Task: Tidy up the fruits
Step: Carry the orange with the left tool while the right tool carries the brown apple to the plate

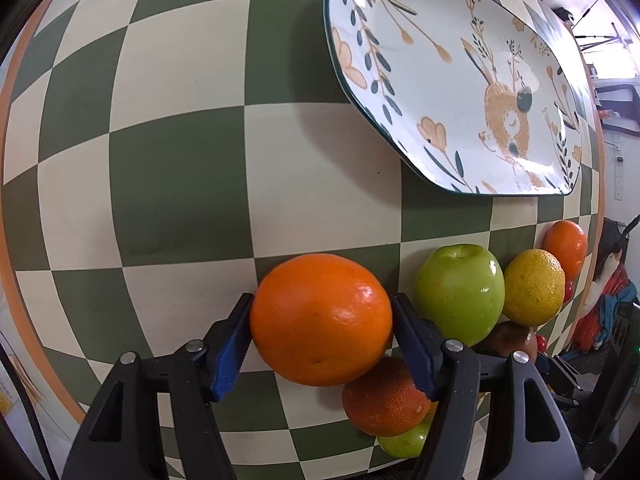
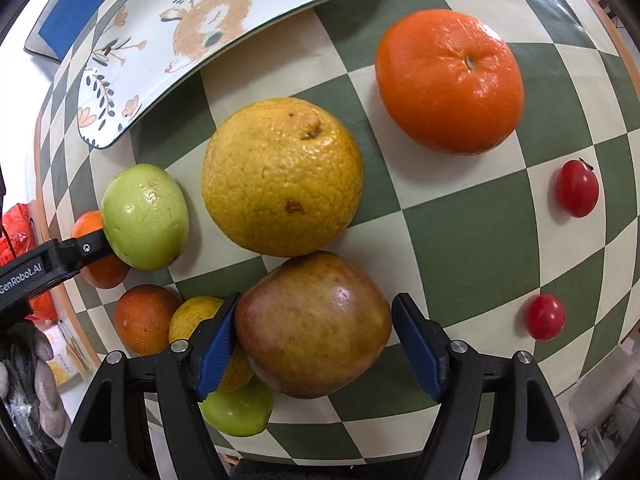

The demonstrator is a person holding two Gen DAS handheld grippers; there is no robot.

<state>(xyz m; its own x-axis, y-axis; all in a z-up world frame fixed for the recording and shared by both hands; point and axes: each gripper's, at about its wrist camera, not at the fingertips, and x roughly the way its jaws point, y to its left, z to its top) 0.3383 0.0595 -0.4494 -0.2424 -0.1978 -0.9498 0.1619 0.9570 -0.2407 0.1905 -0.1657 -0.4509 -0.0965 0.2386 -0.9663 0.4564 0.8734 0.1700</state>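
Here the left tool (image 1: 322, 344) points steeply down at the checkered desk (image 1: 180, 184), its blue pads (image 1: 230, 354) set on either side of a big orange (image 1: 320, 318) that rests on the cloth. The left pad looks to meet the peel and the right one stands at its edge — whether they actually press I cannot tell. Just below that orange lies a darker, rougher orange (image 1: 384, 396), and under it a bit of green fruit (image 1: 404, 442). To the right a green apple (image 1: 460, 292), a yellow citrus (image 1: 534, 286) and a tangerine (image 1: 566, 250) run in a row toward the desk's edge. Further up lies the deer-patterned plate (image 1: 440, 60), with no fruit on it.

The right tool (image 2: 314, 346) also points down, straddling a brownish-red apple (image 2: 312, 324). Its left pad sits against the skin, while the right pad stands off with a clear gap — spread, not pinching. Touching that apple from above is the large yellow citrus (image 2: 282, 176); the tangerine (image 2: 450, 80) lies apart, up to the right. Two cherry tomatoes (image 2: 577, 188) sit near the right edge, well apart from each other. On the left the green apple (image 2: 146, 216) lies beside the left tool's black arm (image 2: 52, 266), with a gloved hand (image 2: 44, 384) below.
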